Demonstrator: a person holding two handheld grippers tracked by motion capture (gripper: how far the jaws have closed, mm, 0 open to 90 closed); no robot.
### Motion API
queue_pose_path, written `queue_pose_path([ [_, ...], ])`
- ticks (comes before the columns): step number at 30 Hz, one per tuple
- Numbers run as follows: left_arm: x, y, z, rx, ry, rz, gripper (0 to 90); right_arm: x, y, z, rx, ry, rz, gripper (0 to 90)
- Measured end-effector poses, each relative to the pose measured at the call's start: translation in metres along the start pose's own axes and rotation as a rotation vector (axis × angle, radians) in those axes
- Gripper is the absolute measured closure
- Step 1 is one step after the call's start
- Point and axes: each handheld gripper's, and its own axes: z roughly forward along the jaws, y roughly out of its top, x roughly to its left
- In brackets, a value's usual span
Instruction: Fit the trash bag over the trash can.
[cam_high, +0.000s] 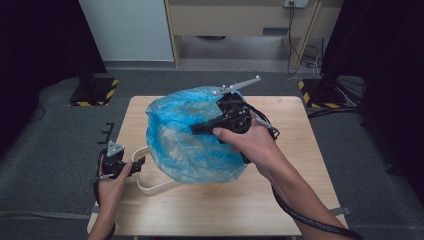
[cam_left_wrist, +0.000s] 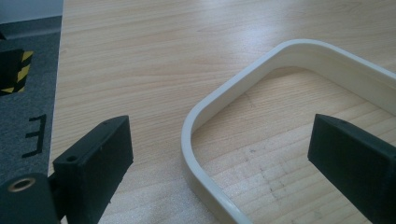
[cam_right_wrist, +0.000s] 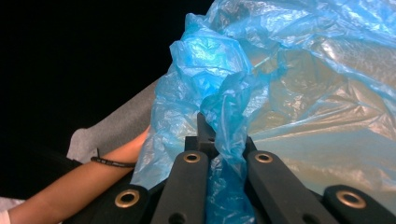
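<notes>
A big crumpled blue plastic bag (cam_high: 190, 135) billows over the middle of the wooden table (cam_high: 280, 200), covering most of a cream plastic bin rim (cam_high: 150, 189). My right gripper (cam_high: 197, 128) hangs above the bag, pointing left, shut on a gathered fold of the blue bag (cam_right_wrist: 224, 140); the plastic is pinched between its two black jaws. My left gripper (cam_high: 141, 163) rests at the table's left edge, open, its jaws straddling the curved corner of the cream rim (cam_left_wrist: 205, 107) without touching it.
Grey carpet surrounds the table, with yellow-and-black striped stand bases (cam_high: 97, 90) at the back left and back right (cam_high: 320, 92). A black E-shaped bracket (cam_high: 106, 132) lies on the floor left of the table. A person's forearm (cam_right_wrist: 79, 186) is behind the bag.
</notes>
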Motion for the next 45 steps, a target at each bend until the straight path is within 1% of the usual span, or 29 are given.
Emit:
queue_pose_path([
  [8, 0.0, 0.0, 0.0, 0.0, 0.0, 0.002, 5.8, 0.006, -0.005, 0.001, 0.044, -0.008, -0.033, 88.1],
  [14, 0.0, 0.0, 0.0, 0.0, 0.001, 0.0, 5.8, 0.009, -0.008, -0.001, 0.065, -0.021, -0.064, 86.1],
  [16, 0.0, 0.0, 0.0, 0.0, 0.001, 0.001, 5.8, 0.01, -0.009, -0.001, 0.07, -0.027, -0.068, 82.9],
  [19, 0.0, 0.0, 0.0, 0.0, 0.001, 0.0, 5.8, 0.01, -0.009, 0.0, 0.07, -0.035, -0.075, 74.5],
  [23, 0.001, 0.0, -0.001, -0.001, 0.002, -0.001, 5.8, 0.012, -0.008, 0.0, 0.072, -0.05, -0.08, 67.9],
  [28, 0.001, 0.0, -0.001, -0.004, 0.002, -0.002, 5.8, 0.012, -0.007, -0.002, 0.06, -0.056, -0.086, 58.6],
  [35, 0.0, 0.0, -0.001, -0.001, 0.001, -0.001, 5.8, 0.011, -0.006, -0.009, 0.044, -0.058, -0.076, 48.3],
  [39, 0.0, 0.0, -0.001, -0.002, 0.001, -0.002, 5.8, 0.011, -0.006, -0.011, 0.041, -0.057, -0.081, 41.9],
  [45, 0.0, 0.0, -0.001, -0.003, 0.002, -0.001, 5.8, 0.01, -0.004, -0.013, 0.013, -0.056, -0.072, 35.5],
])
